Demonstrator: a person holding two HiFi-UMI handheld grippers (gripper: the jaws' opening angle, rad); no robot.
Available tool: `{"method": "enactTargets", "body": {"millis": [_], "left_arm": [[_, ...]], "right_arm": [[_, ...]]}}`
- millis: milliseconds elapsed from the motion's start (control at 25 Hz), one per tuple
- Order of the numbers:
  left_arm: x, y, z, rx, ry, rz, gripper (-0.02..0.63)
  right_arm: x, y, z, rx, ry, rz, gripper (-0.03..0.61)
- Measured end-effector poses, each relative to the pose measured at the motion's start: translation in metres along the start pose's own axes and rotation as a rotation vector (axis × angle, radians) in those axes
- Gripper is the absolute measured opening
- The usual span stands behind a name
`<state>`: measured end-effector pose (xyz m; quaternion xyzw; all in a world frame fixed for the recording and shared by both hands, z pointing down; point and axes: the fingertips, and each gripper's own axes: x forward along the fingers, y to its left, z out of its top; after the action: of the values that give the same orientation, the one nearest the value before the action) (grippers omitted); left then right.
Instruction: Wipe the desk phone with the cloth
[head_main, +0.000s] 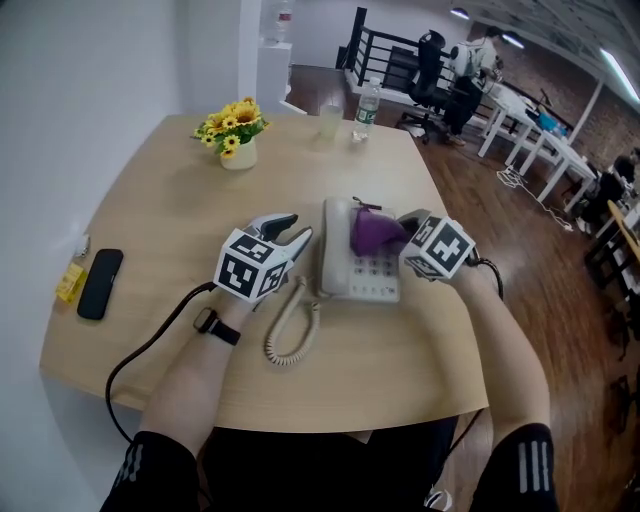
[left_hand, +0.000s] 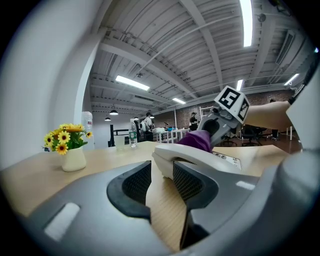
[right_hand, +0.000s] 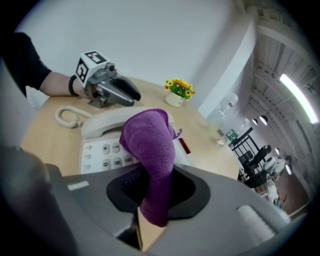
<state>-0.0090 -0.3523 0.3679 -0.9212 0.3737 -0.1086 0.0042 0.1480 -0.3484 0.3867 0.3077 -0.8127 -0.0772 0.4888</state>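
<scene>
A pale grey desk phone (head_main: 358, 275) lies on the wooden table, handset (head_main: 332, 248) on its left side in the cradle. My right gripper (head_main: 402, 233) is shut on a purple cloth (head_main: 374, 233), which rests bunched on the phone's upper keypad. In the right gripper view the cloth (right_hand: 150, 145) hangs from between the jaws of my right gripper (right_hand: 152, 187), over the keys (right_hand: 102, 152). My left gripper (head_main: 295, 232) is open just left of the handset. Its view shows bare table between the jaws of my left gripper (left_hand: 162, 175) and the handset end (left_hand: 192, 160) just ahead.
The coiled cord (head_main: 291, 327) loops on the table below the phone. A flower pot (head_main: 238, 136) stands far left, a cup (head_main: 330, 122) and water bottle (head_main: 366, 108) at the far edge. A black handset-like device (head_main: 100, 283) and yellow item (head_main: 70, 282) lie near the left edge.
</scene>
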Motion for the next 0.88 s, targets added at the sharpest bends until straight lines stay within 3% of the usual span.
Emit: {"method": "enactTargets", "body": {"millis": [320, 560, 640, 760, 880], "left_arm": [[-0.001, 0.0, 0.0, 0.004, 0.001, 0.003, 0.129], [0.0, 0.0, -0.001, 0.0, 0.0, 0.002, 0.129], [0.0, 0.0, -0.001, 0.001, 0.001, 0.001, 0.129], [0.0, 0.0, 0.0, 0.005, 0.002, 0.002, 0.129], [-0.001, 0.0, -0.001, 0.005, 0.002, 0.005, 0.129]], "right_arm": [[-0.032, 0.094, -0.018, -0.202, 0.007, 0.019, 0.081], [-0.045, 0.119, -0.024, -0.201, -0.007, 0.106, 0.081], [-0.053, 0.106, -0.012, -0.151, -0.068, 0.104, 0.083], [-0.057, 0.054, 0.011, -0.04, -0.154, 0.015, 0.083], [-0.041, 0.004, 0.027, 0.047, -0.151, -0.038, 0.084]]}}
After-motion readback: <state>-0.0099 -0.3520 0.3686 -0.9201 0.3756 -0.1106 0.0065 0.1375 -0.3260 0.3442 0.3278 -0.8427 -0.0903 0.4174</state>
